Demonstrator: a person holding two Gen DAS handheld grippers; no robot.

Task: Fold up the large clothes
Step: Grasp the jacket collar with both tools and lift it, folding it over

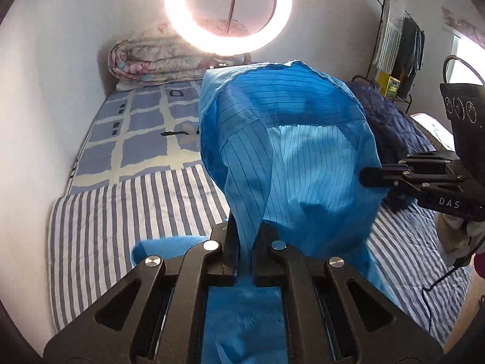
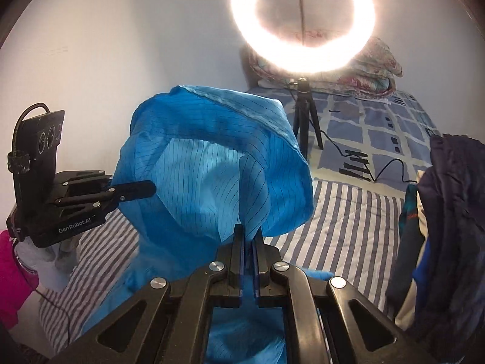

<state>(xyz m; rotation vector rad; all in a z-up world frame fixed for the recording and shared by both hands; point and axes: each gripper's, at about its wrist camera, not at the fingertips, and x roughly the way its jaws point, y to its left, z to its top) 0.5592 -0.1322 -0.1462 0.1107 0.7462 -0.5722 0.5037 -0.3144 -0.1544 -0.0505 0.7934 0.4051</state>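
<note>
A large blue garment (image 1: 288, 139) with thin dark pinstripes billows above the bed, lifted off it. My left gripper (image 1: 244, 230) is shut on a bunched edge of the cloth, which runs down between its fingers. My right gripper (image 2: 249, 233) is shut on another part of the same blue garment (image 2: 218, 163). Each gripper appears in the other's view: the right gripper (image 1: 366, 176) from the side at the garment's right edge, the left gripper (image 2: 150, 188) at its left edge. More blue cloth hangs below both grippers.
The bed carries a blue-and-white striped sheet (image 1: 121, 212) and a blue checked cover (image 1: 139, 139). A lit ring light (image 2: 303, 21) on a tripod (image 2: 304, 115) stands on the bed. A folded quilt (image 1: 151, 60) lies by the wall. Dark clothes (image 2: 448, 206) are heaped at the right; a clothes rack (image 1: 397, 45) stands behind.
</note>
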